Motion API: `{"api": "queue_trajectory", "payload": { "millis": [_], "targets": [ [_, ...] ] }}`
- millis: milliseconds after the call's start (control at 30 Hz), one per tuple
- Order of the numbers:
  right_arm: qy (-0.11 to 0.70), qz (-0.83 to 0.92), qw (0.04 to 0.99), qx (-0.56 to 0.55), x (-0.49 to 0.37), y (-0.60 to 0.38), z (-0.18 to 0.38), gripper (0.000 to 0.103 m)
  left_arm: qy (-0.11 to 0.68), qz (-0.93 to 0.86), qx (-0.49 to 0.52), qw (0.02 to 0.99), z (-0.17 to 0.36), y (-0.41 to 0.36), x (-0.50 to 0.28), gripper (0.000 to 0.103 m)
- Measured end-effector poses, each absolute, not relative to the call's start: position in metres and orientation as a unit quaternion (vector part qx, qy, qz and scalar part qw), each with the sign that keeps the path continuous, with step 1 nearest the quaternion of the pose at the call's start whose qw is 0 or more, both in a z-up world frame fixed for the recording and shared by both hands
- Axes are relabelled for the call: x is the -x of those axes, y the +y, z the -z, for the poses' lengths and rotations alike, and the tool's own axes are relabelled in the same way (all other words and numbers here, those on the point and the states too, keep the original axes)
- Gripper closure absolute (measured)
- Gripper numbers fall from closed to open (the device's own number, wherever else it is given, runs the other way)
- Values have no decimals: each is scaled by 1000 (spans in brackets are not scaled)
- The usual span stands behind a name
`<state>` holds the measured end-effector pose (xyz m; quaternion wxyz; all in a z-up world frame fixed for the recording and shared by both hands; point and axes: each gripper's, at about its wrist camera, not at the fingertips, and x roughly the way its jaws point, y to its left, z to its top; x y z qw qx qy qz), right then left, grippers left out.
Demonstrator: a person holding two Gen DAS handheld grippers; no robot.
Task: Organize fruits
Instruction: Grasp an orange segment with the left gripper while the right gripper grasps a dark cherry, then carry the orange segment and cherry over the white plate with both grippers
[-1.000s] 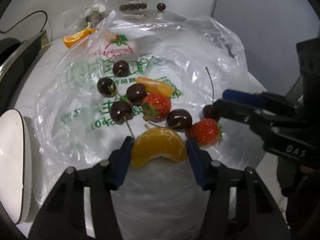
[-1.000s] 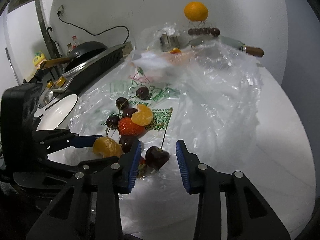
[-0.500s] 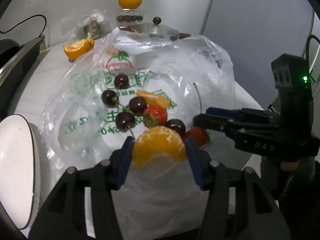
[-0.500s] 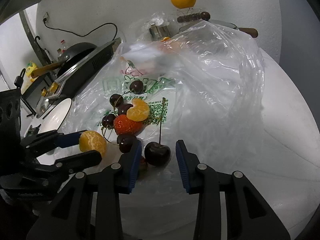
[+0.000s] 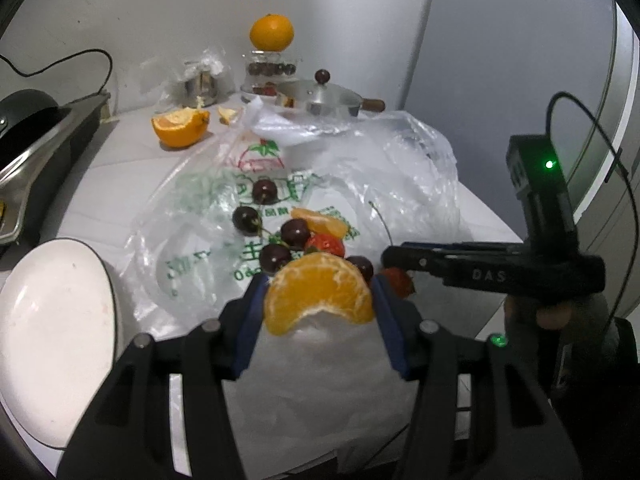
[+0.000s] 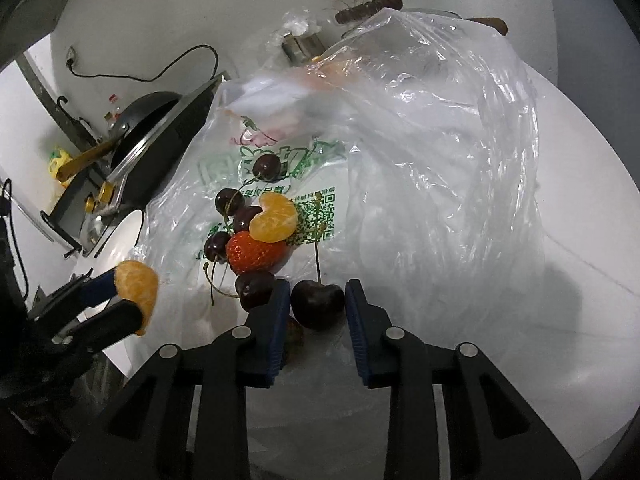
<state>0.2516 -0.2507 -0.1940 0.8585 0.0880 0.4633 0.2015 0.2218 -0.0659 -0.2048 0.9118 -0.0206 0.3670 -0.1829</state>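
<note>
Orange flesh fills the left gripper (image 5: 318, 300): its blue pads are clamped on a mandarin segment (image 5: 318, 294), raised above the plastic bag (image 5: 280, 208). Left of the bag sits a white plate (image 5: 52, 340), the likely drop point; carry level, release low so the soft piece doesn't squash. Right of that, the right gripper (image 6: 317, 304) has its fingers closed against a dark cherry (image 6: 317, 302) at the bag's near edge, stem upright. Squeeze lightly; it could roll out. Remaining cherries, a strawberry (image 6: 254, 252) and another segment lie mid-bag. White countertop (image 6: 580, 240); a stove left of the bag, a whole orange (image 5: 272, 33) on a jar behind it.
</note>
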Motion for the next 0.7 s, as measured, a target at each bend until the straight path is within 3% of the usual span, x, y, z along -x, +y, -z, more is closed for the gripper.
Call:
{"api": "queue_trajectory", "payload": {
  "millis": [700],
  "targets": [
    [387,-222,895,-15,-236,-206,132,73,325,146,37,933,178,-15,-197,49]
  ]
}}
